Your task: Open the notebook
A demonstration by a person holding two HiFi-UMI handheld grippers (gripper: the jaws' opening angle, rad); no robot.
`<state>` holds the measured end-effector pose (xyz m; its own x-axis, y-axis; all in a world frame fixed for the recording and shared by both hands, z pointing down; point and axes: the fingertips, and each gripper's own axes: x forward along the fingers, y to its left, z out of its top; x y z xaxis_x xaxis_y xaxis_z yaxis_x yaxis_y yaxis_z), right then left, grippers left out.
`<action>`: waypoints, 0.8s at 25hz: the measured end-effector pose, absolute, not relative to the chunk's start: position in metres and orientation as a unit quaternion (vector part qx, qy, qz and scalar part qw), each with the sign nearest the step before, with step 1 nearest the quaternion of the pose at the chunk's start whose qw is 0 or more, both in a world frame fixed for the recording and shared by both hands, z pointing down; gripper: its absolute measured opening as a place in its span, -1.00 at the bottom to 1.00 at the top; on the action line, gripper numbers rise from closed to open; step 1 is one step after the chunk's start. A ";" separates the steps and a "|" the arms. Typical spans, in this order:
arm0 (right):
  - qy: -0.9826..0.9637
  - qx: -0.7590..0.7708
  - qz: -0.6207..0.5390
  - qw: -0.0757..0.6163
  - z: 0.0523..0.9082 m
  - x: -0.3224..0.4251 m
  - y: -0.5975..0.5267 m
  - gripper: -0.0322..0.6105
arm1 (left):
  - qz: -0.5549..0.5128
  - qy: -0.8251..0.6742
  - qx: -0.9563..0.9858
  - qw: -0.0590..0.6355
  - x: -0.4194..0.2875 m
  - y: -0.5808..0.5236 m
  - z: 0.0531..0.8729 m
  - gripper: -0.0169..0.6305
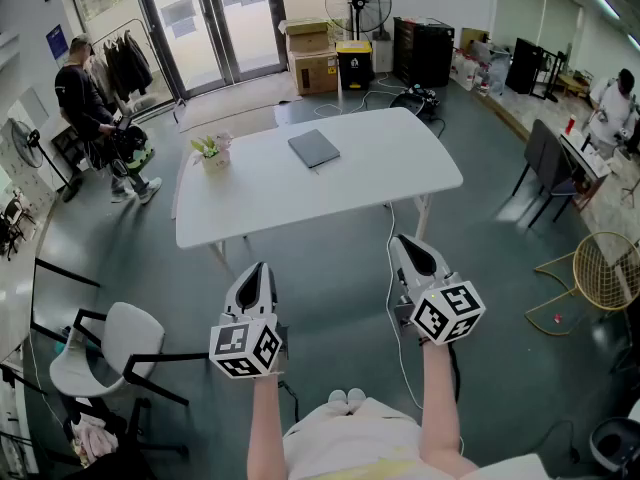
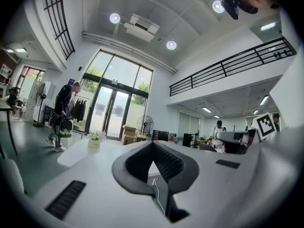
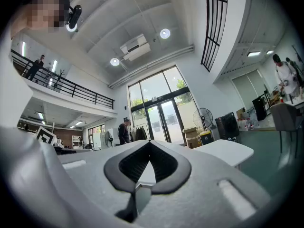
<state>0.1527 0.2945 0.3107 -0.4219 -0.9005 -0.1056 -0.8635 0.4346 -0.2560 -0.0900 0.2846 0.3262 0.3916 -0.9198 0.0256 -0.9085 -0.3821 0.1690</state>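
Ahead of you on the white bench (image 1: 400, 173), the notebook (image 1: 314, 148) lies flat and closed toward the far edge. Its long axis runs away from you, leaning slightly left. A flower pot (image 1: 211, 154) stands well apart from it at the bench's left end. Your left gripper (image 1: 259, 270) and right gripper (image 1: 404, 241) hang over the floor, short of the near edge, each with jaws together on nothing. Which edge carries the spine is too small to tell.
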 end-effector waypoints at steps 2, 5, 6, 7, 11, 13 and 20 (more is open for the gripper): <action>0.839 -0.526 -0.081 0.114 0.311 0.154 0.295 -0.89 | -0.037 -0.552 0.830 0.078 -0.090 0.285 0.326 -0.95; 0.840 -0.524 -0.082 0.114 0.310 0.158 0.295 -0.89 | -0.038 -0.554 0.828 0.078 -0.088 0.286 0.326 -0.95; 0.840 -0.524 -0.083 0.114 0.310 0.159 0.295 -0.89 | -0.038 -0.554 0.828 0.078 -0.086 0.286 0.325 -0.95; 0.841 -0.523 -0.083 0.114 0.310 0.160 0.295 -0.89 | -0.039 -0.555 0.827 0.078 -0.085 0.287 0.325 -0.95; 0.840 -0.525 -0.082 0.111 0.311 0.165 0.294 -0.89 | -0.039 -0.559 0.825 0.077 -0.083 0.288 0.324 -0.95; 0.838 -0.528 -0.082 0.111 0.312 0.168 0.294 -0.89 | -0.038 -0.561 0.823 0.077 -0.080 0.289 0.324 -0.95; 0.839 -0.525 -0.087 0.111 0.319 0.173 0.293 -0.88 | -0.038 -0.564 0.821 0.082 -0.068 0.296 0.334 -0.95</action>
